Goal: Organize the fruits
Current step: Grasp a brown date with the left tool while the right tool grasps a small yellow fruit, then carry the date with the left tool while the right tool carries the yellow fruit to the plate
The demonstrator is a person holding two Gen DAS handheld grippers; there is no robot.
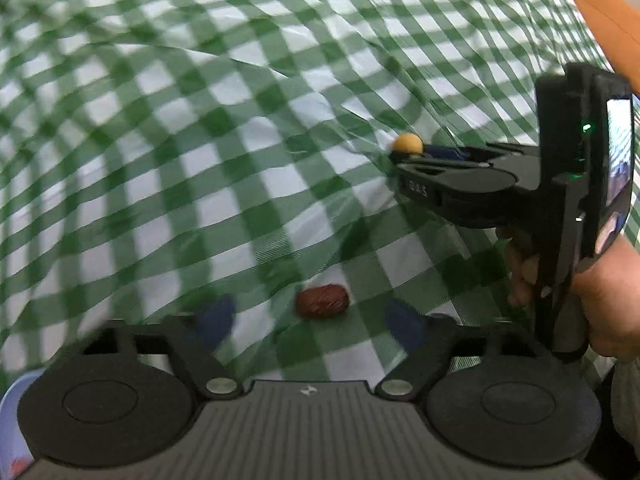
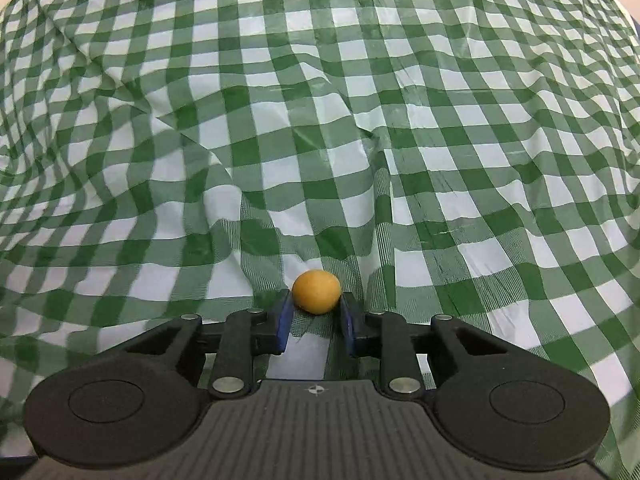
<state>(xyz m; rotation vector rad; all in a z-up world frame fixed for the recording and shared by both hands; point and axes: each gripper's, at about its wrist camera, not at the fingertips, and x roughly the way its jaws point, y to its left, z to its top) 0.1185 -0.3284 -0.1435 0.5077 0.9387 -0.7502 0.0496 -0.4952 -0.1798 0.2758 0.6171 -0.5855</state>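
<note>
The right claw point(image 2: 316, 312) is closed on a small yellow-orange fruit point(image 2: 316, 291), held between its blue pads just above the green checked cloth point(image 2: 440, 120) that covers the desk. The left claw point(image 1: 308, 320) is open, and a dark red fruit point(image 1: 322, 300) lies on the cloth between its blurred fingers, not yet touched by the pads. It seems both hands are in the picking step; next the left claw should close around the red fruit, and then both fruits must be carried to their container, perhaps the pale one point(image 1: 10, 420) at the left wrist view's lower left edge.
</note>
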